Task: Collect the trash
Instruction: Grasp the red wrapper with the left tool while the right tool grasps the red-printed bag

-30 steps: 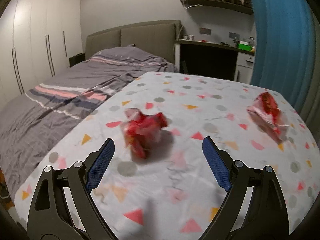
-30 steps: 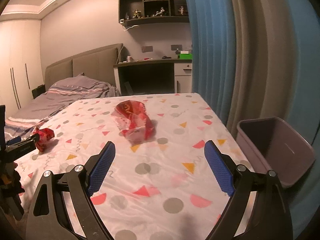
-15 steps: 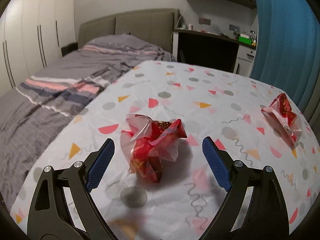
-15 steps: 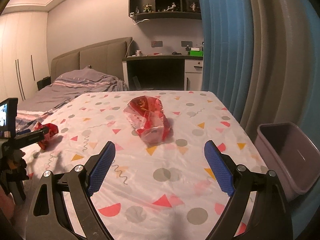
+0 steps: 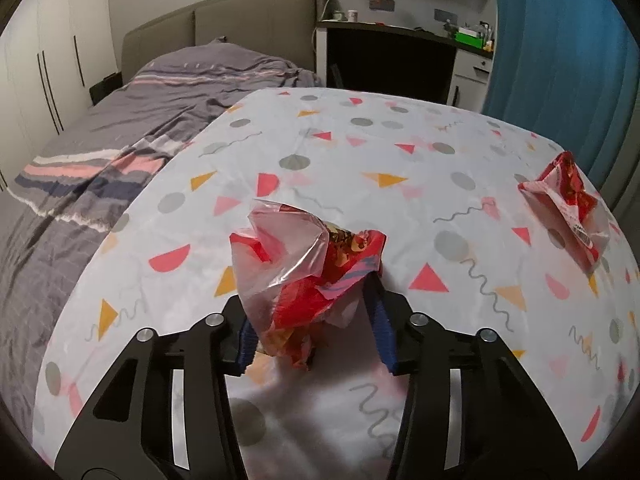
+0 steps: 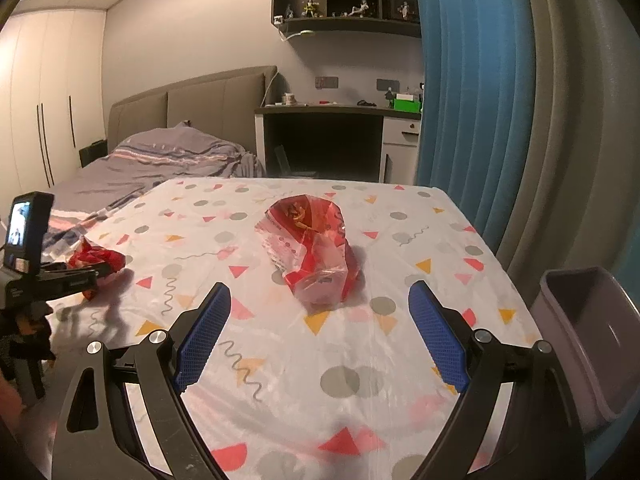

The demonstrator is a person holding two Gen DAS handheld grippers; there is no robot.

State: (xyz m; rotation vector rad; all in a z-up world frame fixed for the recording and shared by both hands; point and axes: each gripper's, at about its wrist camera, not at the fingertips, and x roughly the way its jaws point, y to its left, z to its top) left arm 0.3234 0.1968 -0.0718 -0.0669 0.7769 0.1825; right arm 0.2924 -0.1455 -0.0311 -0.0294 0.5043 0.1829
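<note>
A crumpled red and clear wrapper lies on the patterned tablecloth between the blue pads of my left gripper. Its jaws are closing and the pads meet the wrapper's sides. From the right wrist view the same gripper shows at the left edge with that wrapper at its tip. A second red wrapper lies mid-table, just beyond my right gripper, which is open with nothing between its fingers. This wrapper also appears at the right of the left wrist view.
A grey plastic bin stands below the table's right edge. Blue and grey curtains hang behind it. A bed with grey bedding runs along the table's left side. A desk stands at the back.
The left gripper has moved forward and down over the crumpled wrapper and its jaws have come in around it. The right gripper has moved closer to the second wrapper and stays open.
</note>
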